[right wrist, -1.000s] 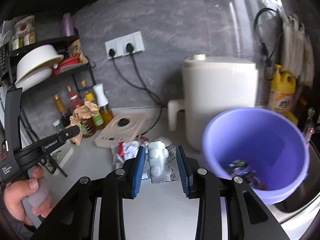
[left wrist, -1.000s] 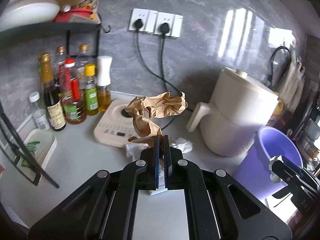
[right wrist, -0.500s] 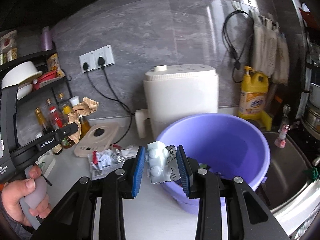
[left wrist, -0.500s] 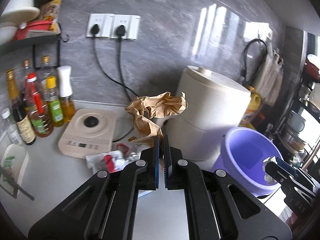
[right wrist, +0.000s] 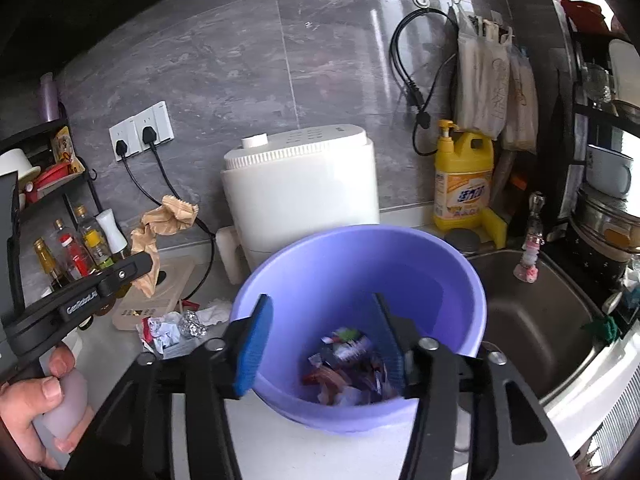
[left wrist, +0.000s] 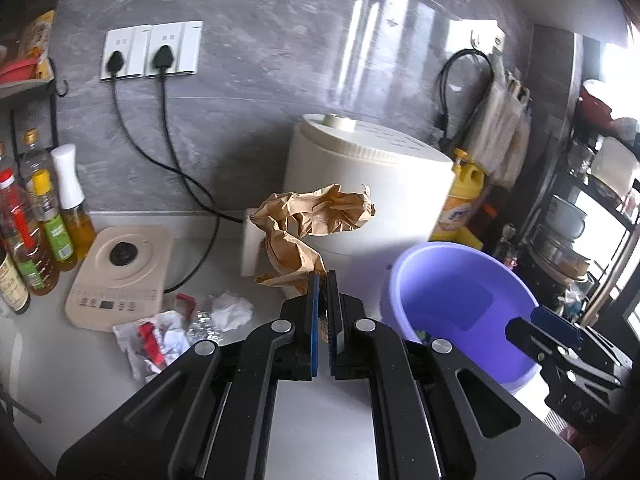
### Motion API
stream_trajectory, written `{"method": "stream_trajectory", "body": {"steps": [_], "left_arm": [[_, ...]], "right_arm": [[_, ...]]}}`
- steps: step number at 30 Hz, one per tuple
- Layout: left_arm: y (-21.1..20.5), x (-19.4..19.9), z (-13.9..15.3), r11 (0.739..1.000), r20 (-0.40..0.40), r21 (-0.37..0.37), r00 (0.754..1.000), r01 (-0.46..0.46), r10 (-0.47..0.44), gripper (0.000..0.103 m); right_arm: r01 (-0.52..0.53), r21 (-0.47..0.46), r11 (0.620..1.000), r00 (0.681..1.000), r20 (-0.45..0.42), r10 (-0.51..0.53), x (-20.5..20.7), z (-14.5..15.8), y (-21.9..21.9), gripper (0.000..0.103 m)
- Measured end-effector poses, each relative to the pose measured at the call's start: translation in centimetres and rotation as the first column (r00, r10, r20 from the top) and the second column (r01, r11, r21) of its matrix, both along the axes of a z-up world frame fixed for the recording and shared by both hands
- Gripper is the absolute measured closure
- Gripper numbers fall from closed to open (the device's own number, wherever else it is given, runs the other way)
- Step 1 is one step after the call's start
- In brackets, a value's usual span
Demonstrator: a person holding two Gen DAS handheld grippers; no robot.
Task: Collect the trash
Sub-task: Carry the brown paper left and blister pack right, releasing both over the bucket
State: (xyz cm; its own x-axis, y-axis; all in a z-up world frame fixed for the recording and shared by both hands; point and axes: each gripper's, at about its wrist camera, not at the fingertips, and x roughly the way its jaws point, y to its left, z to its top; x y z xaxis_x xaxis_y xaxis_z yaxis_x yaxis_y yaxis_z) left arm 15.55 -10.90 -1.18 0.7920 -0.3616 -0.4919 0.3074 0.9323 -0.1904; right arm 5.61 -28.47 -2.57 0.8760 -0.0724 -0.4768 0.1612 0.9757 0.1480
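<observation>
Countertop below, left fingers (left wrist: 324, 280) pinch crumpled brown paper (left wrist: 312, 224); right fingers (right wrist: 258, 336) spread, seemingly empty, over purple bucket (right wrist: 360, 264).

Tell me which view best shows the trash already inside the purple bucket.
The right wrist view: it looks down into the purple bucket, past the open right gripper, onto the wrappers at the bottom. The left wrist view sees the bucket from the side; its near wall hides all but a sliver of the contents.
</observation>
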Motion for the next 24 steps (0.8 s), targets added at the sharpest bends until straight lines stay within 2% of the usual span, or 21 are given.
{"method": "stream_trajectory", "body": {"steps": [8,14,18,19,20,21,23,24], "left_arm": [[-3.9,-0.1,0.0,0.996,-0.002,-0.012,0.996,0.088,-0.088,0.099],[-7.7,-1.0,-0.3,0.983,-0.007,-0.020,0.983,0.183,-0.183,0.099],[-9.4,-0.8,-1.0,0.971,-0.051,-0.024,0.970,0.236,-0.237,0.096],[-9.4,-0.8,-1.2,0.972,-0.060,-0.024,0.970,0.235,-0.237,0.090],[-9.2,-0.8,-1.5,0.974,-0.067,-0.026,0.972,0.225,-0.226,0.079],[-8.9,-0.8,-1.6,0.976,-0.069,-0.030,0.974,0.215,-0.217,0.063],[-7.8,-1.0,-1.6,0.981,-0.065,-0.040,0.980,0.188,-0.191,0.052],[-7.2,-1.1,-1.6,0.984,-0.061,-0.038,0.982,0.175,-0.177,0.050]], "right_arm": [[0.074,0.013,0.997,0.997,-0.023,-0.074,-2.5,-0.3,-2.4,0.050],[0.140,0.011,0.990,0.990,-0.034,-0.139,-4.8,-0.5,-4.2,0.050],[0.177,0.015,0.984,0.984,-0.040,-0.176,-5.9,-0.6,-5.1,0.048],[0.184,0.014,0.983,0.982,-0.040,-0.183,-6.2,-0.6,-5.2,0.047],[0.185,0.013,0.983,0.982,-0.041,-0.185,-6.3,-0.6,-5.3,0.047],[0.184,0.013,0.983,0.982,-0.042,-0.184,-6.4,-0.7,-5.2,0.047],[0.177,0.013,0.984,0.983,-0.041,-0.177,-6.3,-0.7,-4.9,0.047],[0.170,0.014,0.985,0.985,-0.039,-0.169,-6.3,-0.6,-4.7,0.047]]}}
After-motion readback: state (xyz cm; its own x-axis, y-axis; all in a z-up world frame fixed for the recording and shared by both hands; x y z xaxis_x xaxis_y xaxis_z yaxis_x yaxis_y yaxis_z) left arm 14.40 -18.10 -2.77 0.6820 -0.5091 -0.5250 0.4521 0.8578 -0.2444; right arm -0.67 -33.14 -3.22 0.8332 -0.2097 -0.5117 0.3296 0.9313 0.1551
